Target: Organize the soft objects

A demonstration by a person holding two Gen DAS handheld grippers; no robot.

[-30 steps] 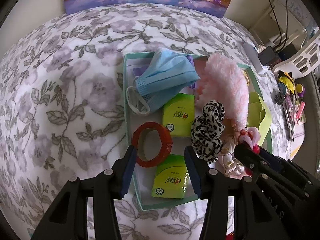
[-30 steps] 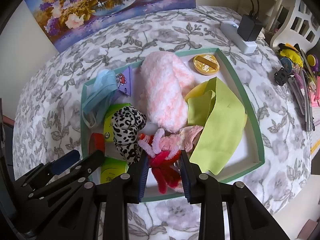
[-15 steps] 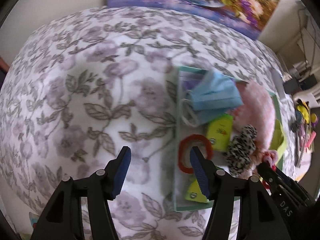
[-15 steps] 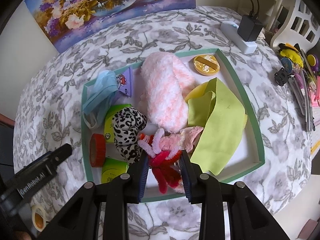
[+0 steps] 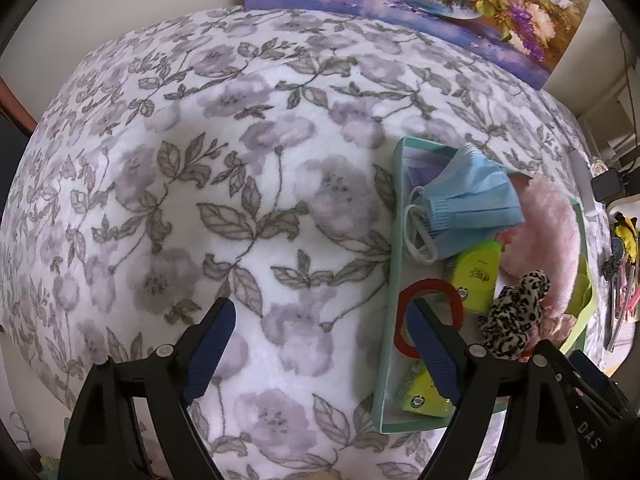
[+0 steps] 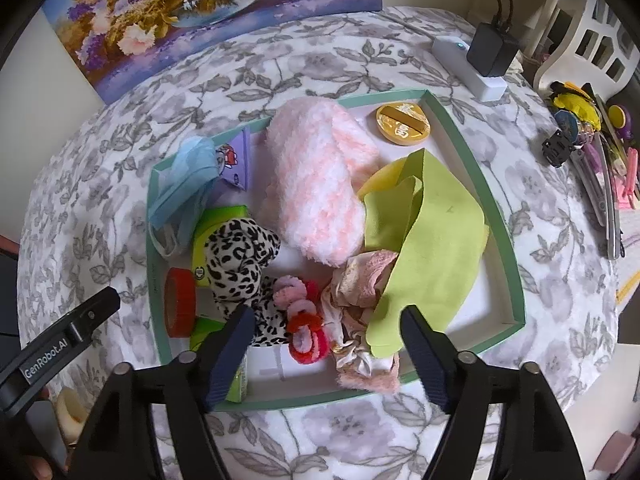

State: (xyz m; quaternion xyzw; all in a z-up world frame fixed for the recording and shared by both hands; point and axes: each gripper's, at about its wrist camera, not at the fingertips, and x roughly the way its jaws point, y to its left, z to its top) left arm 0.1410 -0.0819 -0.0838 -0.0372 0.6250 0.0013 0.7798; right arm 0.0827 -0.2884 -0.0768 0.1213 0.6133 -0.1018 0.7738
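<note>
A green-rimmed tray on the floral cloth holds soft items: a pink fluffy sock, a lime cloth, a leopard scrunchie, a red and pink twisted scrunchie, a blue face mask and a beige satin scrunchie. My right gripper is open and empty, just above the red and pink scrunchie at the tray's near side. My left gripper is open and empty over the cloth left of the tray; its right finger overlaps a red ring.
The tray also holds green tissue packs, a gold round tin and a purple packet. A power strip with charger and a clutter of pens and clips lie at the right. A flower painting leans behind.
My right gripper opened and let go of the red and pink scrunchie, which now lies in the tray. My left gripper swung left away from the tray and opened wider.
</note>
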